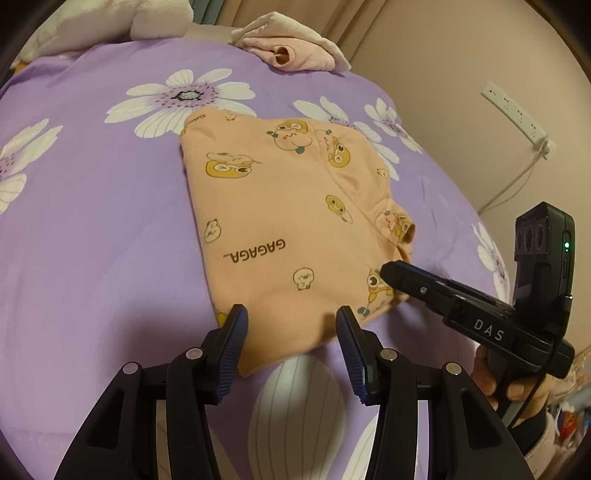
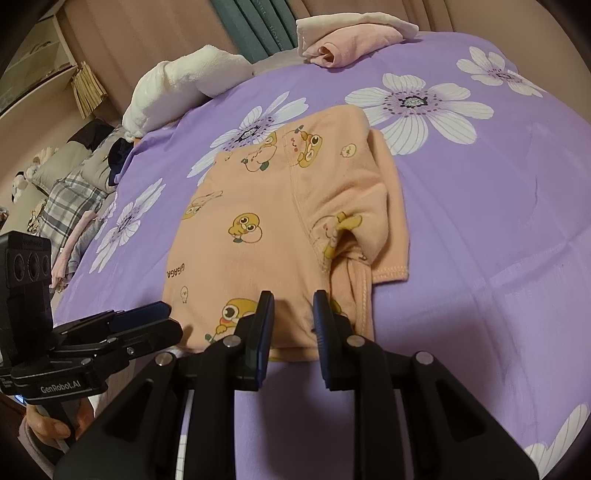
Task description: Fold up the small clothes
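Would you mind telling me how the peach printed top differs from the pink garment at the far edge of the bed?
The peach top carries cartoon prints and lettering; the pink garment is plain. The peach top lies spread flat with a sleeve folded in; the pink garment sits bunched in a small bundle. The peach top is right before both tongs; the pink garment lies far off. Both rest on the purple flowered bedsheet.

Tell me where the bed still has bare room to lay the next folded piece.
Free: the purple flowered bedsheet right of the peach cartoon-print garment, and the sheet on its left. Crowded: the far edge, with the folded pink and cream clothes and a white fluffy blanket, and the near hem, where both tools work.
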